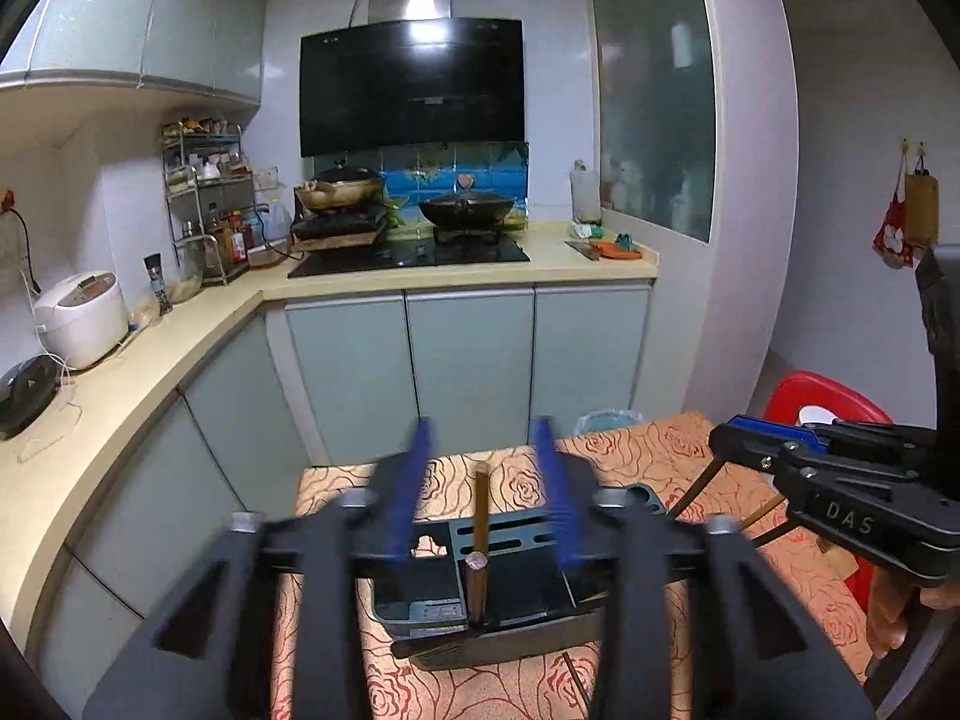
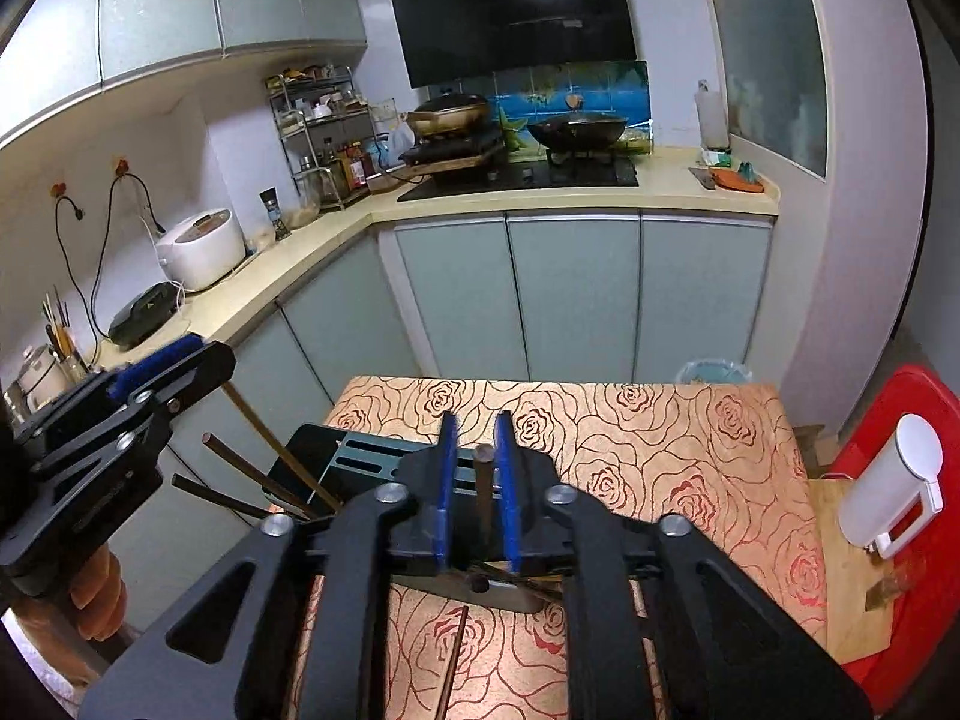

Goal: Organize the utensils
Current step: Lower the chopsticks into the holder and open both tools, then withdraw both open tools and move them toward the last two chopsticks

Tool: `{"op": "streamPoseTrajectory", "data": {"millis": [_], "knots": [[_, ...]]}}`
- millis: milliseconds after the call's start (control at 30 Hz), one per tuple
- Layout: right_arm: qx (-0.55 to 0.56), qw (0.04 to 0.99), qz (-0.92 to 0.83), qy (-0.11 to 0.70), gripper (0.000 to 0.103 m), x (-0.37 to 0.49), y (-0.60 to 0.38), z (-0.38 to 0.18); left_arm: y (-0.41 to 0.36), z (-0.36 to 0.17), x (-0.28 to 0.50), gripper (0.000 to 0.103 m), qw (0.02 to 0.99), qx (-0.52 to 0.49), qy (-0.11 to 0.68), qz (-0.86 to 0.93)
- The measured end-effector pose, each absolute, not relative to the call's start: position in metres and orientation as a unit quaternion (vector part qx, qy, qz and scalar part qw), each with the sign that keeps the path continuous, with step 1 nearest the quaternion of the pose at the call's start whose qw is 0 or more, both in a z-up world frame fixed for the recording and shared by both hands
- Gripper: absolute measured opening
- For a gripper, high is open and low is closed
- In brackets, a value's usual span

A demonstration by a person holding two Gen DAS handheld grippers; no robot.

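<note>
Utensil holder: one, dark, compartmented, with a slotted teal-grey top plate; stands at the near-left part of the table.
Table: one, covered with a tan cloth printed with red roses.
Chopsticks, upright: one dark brown stick stands in the holder's middle compartment, tip up; in the right wrist view the same stick rises between the right claw's pads.
Chopsticks, leaning: three brown sticks slant out of the holder's left side, seen in the right wrist view.
Chopsticks, loose: one lies flat on the cloth, just in front of the holder.
Left gripper: blue pads set wide apart, blurred; the upright stick shows in the gap, touching neither pad; nothing gripped.
Right gripper: blue pads narrow, one either side of the upright stick; a thin gap shows on both sides, so no firm grip can be confirmed.
Hands: the person's fingers wrap the left gripper's handle.
Dispenser: one, white, on a wooden board right of the table.
Stool: one, red plastic, beyond the table's right edge.
Waste bin: one, lined, past the table's far edge.
Woks: two on the stove, the left one raised on a stacked burner.
Rice cooker: one, white, on the counter.
</note>
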State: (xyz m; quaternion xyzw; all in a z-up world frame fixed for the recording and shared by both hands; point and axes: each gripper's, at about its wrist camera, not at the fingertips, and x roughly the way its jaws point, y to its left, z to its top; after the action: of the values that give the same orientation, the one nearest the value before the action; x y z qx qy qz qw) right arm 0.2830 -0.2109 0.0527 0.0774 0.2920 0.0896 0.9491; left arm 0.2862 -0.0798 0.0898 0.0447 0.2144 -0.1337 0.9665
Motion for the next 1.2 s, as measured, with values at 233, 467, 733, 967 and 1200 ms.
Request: {"op": "streamPoseTrajectory", "data": {"millis": [233,467,733,967,1200], "knots": [[0.084,0.958,0.079,0.264,0.052,0.267,-0.218,0.063,-0.069,0.097,0.27,0.072,0.972,0.039,0.192,-0.129],[0.078,0.964,0.081,0.241,0.055,0.243,-0.223,0.069,-0.058,0.091,0.249,0.085,0.974,0.031,0.184,-0.132],[0.07,0.968,0.082,0.225,0.056,0.212,-0.229,0.059,-0.045,0.057,0.222,0.088,0.972,0.027,0.197,-0.125],[0.061,0.971,0.073,0.219,0.06,0.181,-0.233,0.025,-0.036,0.005,0.191,0.089,0.968,0.046,0.216,-0.115],[0.036,0.97,0.062,0.231,0.06,0.15,-0.224,-0.025,-0.022,-0.053,0.162,0.089,0.96,0.042,0.253,-0.109]]}}
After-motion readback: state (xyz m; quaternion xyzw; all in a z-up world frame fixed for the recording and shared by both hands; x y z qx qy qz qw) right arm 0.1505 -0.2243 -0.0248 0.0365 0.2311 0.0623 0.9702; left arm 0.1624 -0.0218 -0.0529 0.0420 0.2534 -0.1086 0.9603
